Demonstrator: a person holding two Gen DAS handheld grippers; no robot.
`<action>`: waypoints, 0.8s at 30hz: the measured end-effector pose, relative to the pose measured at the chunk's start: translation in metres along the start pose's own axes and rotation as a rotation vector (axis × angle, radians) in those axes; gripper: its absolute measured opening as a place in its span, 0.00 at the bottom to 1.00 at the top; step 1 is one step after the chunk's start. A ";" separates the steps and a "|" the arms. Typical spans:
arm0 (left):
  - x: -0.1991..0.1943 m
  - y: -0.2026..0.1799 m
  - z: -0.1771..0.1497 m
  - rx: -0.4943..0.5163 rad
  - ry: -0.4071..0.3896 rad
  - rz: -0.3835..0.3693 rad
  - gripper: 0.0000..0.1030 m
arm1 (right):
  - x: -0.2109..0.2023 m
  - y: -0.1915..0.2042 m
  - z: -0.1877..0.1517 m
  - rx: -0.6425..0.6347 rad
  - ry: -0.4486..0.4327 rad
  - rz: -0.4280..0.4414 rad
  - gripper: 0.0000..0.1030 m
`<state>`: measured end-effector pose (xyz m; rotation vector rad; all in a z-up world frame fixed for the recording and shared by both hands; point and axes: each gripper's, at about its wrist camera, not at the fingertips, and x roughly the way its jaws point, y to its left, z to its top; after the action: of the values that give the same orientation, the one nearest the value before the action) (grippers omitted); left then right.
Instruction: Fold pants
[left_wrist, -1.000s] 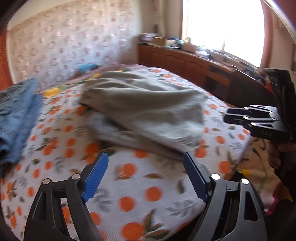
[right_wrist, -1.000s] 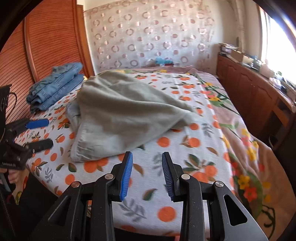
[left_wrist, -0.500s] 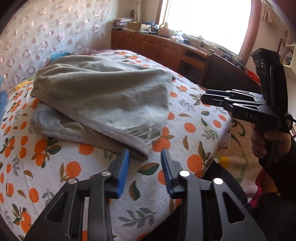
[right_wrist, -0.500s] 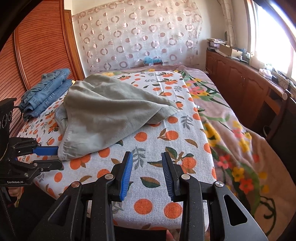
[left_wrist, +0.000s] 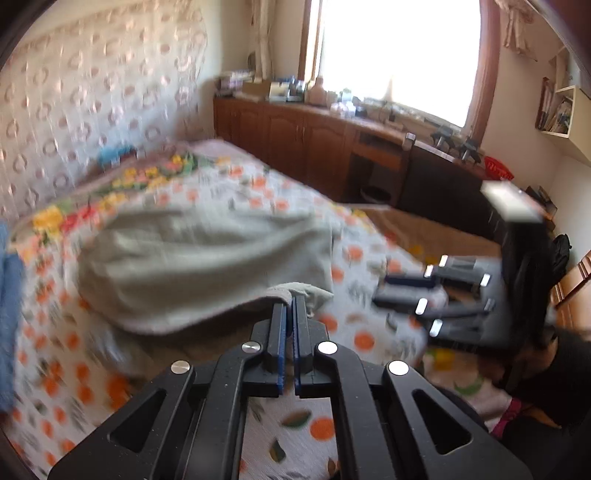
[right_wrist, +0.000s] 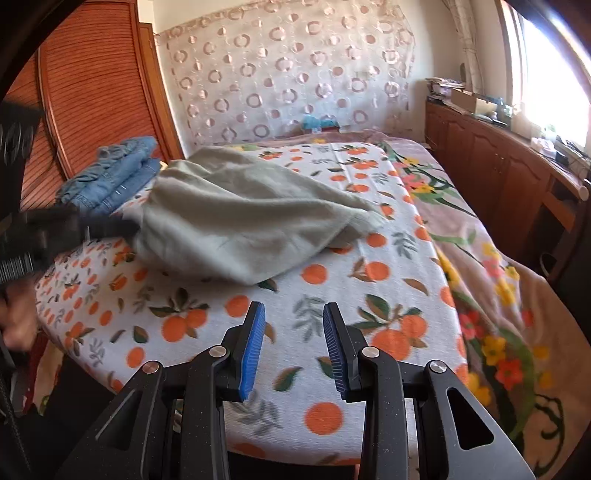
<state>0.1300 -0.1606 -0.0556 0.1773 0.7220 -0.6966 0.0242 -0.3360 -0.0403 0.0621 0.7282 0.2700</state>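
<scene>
1. The grey-green pants (right_wrist: 243, 218) were spread in a loose heap on the orange-print bedsheet (right_wrist: 369, 295), beside folded jeans (right_wrist: 114, 177)
2. A corner of the pants was pinched between the just-closed jaws of the left gripper (left_wrist: 290, 299)
3. The right gripper (right_wrist: 294, 325) was held partly open above bare sheet, with nothing between its blue pads (right_wrist: 255, 343)

The pants (right_wrist: 240, 218) are pale grey-green, of soft knit cloth, and lie crumpled in a loose heap on the orange-print bedspread (right_wrist: 332, 295), toward its left side in the right wrist view. Their layers overlap unevenly, with one tapering end stretched out to the right. In the left wrist view a near corner (left_wrist: 295, 290) of the cloth is raised off the bedspread.
</scene>
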 end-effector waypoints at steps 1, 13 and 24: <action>-0.008 0.000 0.014 0.008 -0.019 0.001 0.03 | 0.002 0.002 0.001 0.000 -0.006 0.010 0.33; -0.083 -0.015 0.141 0.099 -0.166 0.081 0.03 | -0.002 0.016 0.021 -0.005 -0.129 0.135 0.55; -0.161 -0.019 0.196 0.049 -0.312 0.104 0.03 | -0.023 0.012 0.016 -0.024 -0.208 0.129 0.57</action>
<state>0.1386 -0.1652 0.1984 0.1454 0.3948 -0.6253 0.0154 -0.3300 -0.0115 0.1129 0.5146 0.3891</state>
